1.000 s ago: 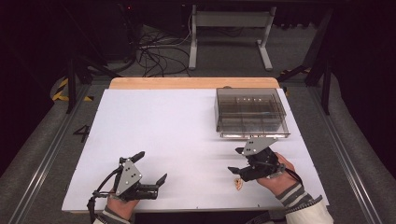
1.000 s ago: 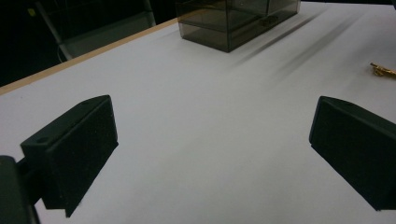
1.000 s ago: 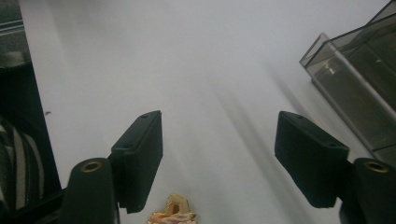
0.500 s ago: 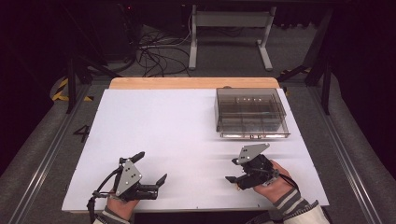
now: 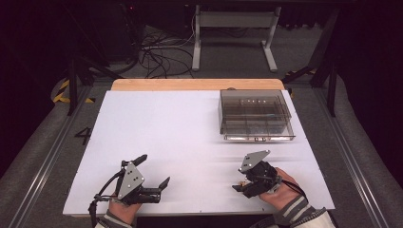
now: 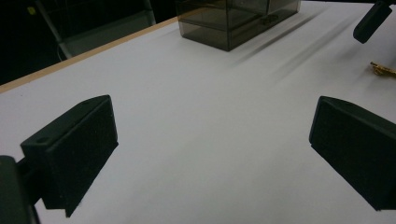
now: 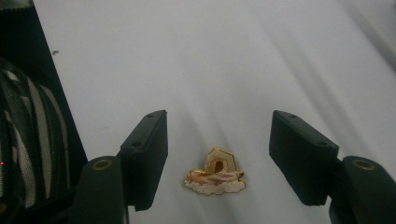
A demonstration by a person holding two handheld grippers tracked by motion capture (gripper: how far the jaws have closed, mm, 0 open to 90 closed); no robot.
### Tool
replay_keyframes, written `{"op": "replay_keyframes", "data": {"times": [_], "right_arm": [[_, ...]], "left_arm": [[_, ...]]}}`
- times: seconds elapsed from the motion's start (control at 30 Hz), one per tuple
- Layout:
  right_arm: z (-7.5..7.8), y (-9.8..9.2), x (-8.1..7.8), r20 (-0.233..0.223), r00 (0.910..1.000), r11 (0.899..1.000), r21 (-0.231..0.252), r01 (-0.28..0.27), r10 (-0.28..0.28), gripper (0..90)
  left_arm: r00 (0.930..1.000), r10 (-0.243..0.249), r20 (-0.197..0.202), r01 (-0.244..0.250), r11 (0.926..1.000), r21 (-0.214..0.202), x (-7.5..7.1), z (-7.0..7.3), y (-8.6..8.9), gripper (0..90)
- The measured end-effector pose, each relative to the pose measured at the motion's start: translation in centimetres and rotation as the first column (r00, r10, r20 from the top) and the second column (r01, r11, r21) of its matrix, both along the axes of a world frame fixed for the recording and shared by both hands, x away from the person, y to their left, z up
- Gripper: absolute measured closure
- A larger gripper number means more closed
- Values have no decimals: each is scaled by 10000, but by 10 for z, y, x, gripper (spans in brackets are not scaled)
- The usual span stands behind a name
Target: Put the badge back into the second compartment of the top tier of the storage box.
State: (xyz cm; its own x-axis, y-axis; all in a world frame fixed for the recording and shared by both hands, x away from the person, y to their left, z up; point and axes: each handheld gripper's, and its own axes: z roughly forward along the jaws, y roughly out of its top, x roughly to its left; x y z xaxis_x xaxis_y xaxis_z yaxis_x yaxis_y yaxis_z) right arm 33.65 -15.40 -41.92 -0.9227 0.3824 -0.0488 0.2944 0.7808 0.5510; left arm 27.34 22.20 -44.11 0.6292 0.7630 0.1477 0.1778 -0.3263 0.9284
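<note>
A smoky clear box (image 5: 255,115), divided into compartments, is sitting at the far right of the white table (image 5: 166,128). Nearer the person than the box, the right gripper (image 7: 218,154) is straddling a small gold pin (image 7: 215,177), jaws parted and not touching it. The left gripper (image 6: 210,154) is resting wide open, well left of the box.

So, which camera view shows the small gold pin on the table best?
The right gripper view: the gold pin lies close and sharp on the white table, between the open jaws of the right tool, not touched. The left gripper view shows its gold edge far off; the high view shows a speck.
</note>
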Motion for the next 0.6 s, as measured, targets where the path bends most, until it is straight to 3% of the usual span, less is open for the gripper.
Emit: {"op": "replay_keyframes", "data": {"times": [0.6], "right_arm": [[-14,3,-1,-617,9979,9941,-1073,143,-210,388]], "left_arm": [[10000,-1,7,1,10000,13,0,0,0,17]]}}
